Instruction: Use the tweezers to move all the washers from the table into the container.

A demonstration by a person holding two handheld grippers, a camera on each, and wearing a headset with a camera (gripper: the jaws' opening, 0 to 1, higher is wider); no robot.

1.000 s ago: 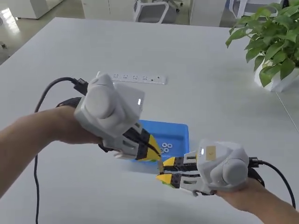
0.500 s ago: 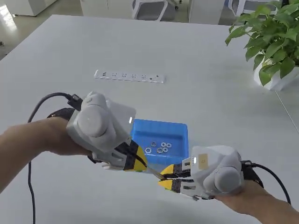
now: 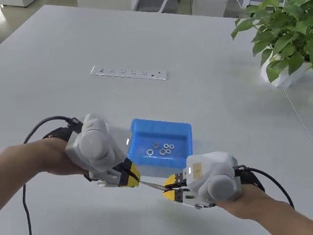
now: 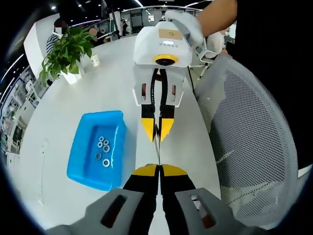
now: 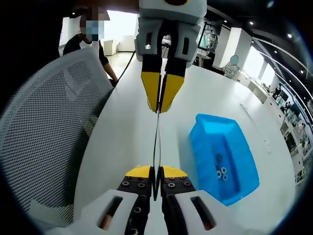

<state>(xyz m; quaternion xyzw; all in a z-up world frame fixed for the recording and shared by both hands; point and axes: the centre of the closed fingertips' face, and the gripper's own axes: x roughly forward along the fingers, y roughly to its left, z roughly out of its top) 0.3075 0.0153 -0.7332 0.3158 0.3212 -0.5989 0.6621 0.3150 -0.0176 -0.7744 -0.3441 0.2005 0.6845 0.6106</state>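
Over the white table [image 3: 220, 98], just at the near side of the blue container [image 3: 161, 126], both hands are aiming their grippers at each other. The left gripper [image 3: 131, 177] and right gripper [image 3: 171, 188] are each clamping one end of the tweezers [image 3: 152, 185]. Several washers [image 3: 162, 148] are lying in the container. A second ago the left gripper's tips were overlapping its near corner; now they are clear of it.
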